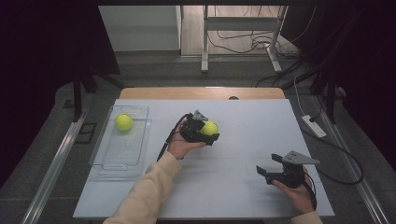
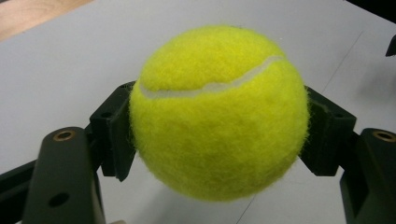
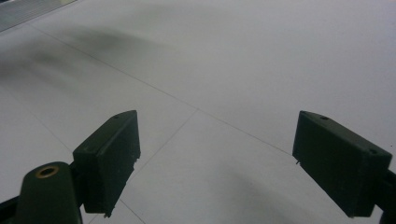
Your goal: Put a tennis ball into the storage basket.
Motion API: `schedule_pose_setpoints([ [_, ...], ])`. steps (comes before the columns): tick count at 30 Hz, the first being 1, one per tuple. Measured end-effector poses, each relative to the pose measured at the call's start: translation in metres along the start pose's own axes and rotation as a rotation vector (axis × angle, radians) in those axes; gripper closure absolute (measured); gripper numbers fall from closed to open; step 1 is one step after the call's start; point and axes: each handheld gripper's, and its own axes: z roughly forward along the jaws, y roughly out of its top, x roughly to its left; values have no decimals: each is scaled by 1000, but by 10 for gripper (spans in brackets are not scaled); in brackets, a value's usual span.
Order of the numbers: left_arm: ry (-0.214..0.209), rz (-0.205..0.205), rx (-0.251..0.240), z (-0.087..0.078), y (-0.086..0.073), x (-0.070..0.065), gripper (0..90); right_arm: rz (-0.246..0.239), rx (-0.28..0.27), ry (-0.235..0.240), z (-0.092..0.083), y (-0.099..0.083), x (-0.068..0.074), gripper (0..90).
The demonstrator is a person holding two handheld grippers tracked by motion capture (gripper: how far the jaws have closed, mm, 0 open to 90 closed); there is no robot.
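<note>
Between the two black pads of my left gripper (image 1: 208,132) sits a yellow tennis ball (image 2: 219,112); the pads press on its two sides, so the jaws are closed about as far as the ball lets them, and the ball is lifted clear of the white table (image 1: 243,116); from the left gripper view its white seam curves across the upper half, with the table top showing beneath it; my left hand (image 1: 180,144) carries that gripper over the middle of the table, the cable trailing down beside my wrist; well off to the left of this gripper lies a clear plastic tray (image 1: 108,161), and a second tennis ball (image 1: 123,122) rests in its far end; my right gripper (image 3: 215,163) is well apart from the held ball, nearer to me and to the right, held low over the table in my right hand (image 1: 299,191); its jaws stand wide apart with nothing between them, just bare table top with thin lines crossing it ahead.
</note>
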Motion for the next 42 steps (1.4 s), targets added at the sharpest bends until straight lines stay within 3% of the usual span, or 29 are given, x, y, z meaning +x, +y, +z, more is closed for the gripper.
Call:
schedule_pose_setpoints([
  [42, 22, -22, -65, -37, 0, 10, 266, 1, 1, -5, 0, 0, 0, 152],
])
